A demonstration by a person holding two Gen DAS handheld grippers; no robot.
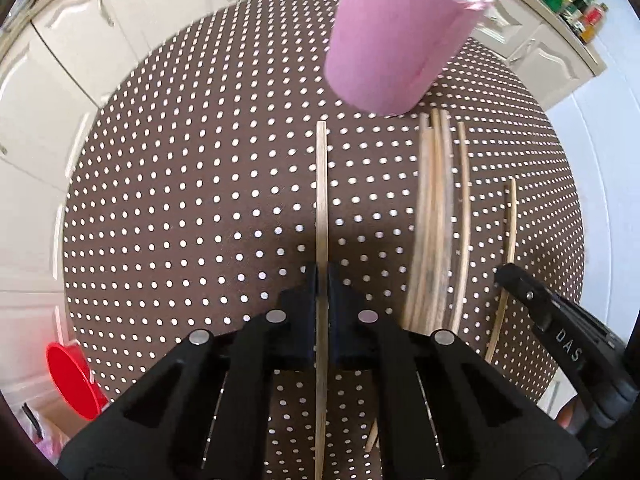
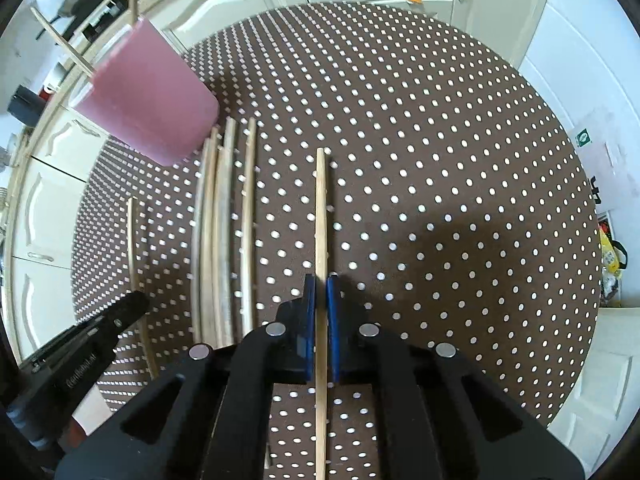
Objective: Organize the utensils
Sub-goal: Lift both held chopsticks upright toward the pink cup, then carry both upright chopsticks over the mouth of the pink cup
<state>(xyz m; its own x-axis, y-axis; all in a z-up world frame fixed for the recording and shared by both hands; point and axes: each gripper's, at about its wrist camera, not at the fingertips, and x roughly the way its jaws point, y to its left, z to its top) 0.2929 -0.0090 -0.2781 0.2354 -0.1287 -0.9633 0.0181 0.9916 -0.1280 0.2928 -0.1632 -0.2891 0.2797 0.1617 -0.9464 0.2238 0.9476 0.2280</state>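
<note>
Wooden chopsticks were pinched one apiece: left gripper (image 1: 322, 276) clamped one chopstick (image 1: 321, 184), right gripper (image 2: 321, 284) another (image 2: 321, 216). Pink cup (image 1: 394, 36) stood just beyond the loose chopsticks (image 1: 434, 220) on the dotted tablecloth (image 1: 200, 200). Each stick probably wanted tipping upright over the rim before release.

Left tongs (image 1: 322, 280), right tongs (image 2: 321, 286): both clamped, angled steeply down.

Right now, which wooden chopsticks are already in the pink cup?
The two wooden chopsticks poking from the pink cup; the other chopsticks lie flat or sit clamped in jaws.
</note>
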